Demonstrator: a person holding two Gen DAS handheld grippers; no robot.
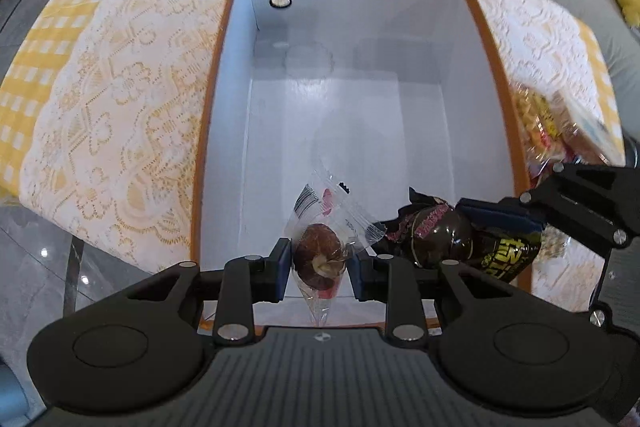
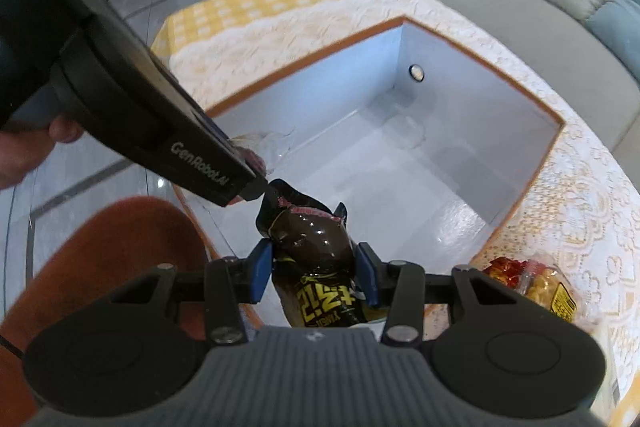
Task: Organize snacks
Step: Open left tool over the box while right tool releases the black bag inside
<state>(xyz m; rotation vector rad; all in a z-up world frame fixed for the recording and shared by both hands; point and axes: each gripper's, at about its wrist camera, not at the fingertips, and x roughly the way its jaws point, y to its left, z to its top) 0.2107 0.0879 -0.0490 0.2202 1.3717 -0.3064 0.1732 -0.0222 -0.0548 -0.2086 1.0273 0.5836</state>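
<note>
Both grippers are over the near end of the open white box [image 1: 420,27], which has an orange rim and sits on the lace-covered table [image 1: 120,87]. The left gripper [image 1: 320,265] is clamped on a clear-wrapped brown pastry [image 1: 318,255], and the right gripper [image 2: 316,273] is clamped on a dark brown snack pack with yellow lettering [image 2: 316,255], just right of the pastry. More snack bags [image 2: 532,283] lie on the cloth outside the box's right wall, blurred in the left view.
</note>
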